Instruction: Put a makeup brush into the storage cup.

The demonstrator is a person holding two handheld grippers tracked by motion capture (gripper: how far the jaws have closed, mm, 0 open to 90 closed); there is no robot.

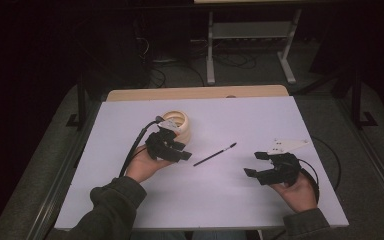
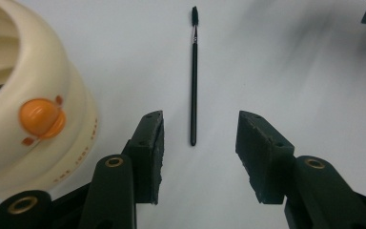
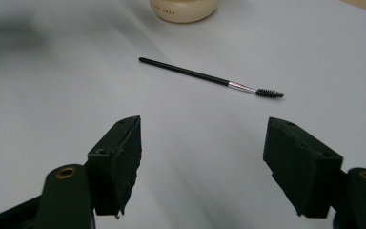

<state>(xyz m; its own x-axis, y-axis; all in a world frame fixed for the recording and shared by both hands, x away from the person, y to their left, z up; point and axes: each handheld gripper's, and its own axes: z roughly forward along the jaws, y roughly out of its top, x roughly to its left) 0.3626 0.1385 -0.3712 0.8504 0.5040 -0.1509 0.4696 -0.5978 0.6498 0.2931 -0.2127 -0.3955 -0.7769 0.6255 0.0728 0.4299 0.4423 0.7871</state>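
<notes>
A thin black spoolie brush lies flat on the white table, bristle end toward the far right. My left gripper sits just left of its handle end. In the left gripper view, the left gripper is open, and the brush runs straight ahead, its handle tip just reaching between the jaws without touching them. A cream round container with an orange figure stands beside the left hand. My right gripper rests open to the brush's right, and in the right gripper view it is empty, facing the brush.
A wooden strip borders the table's far edge. Beyond it, on the dark floor, stand metal stand legs and cables. Cables trail from both grippers across the table. The cream container appears at the top of the right gripper view.
</notes>
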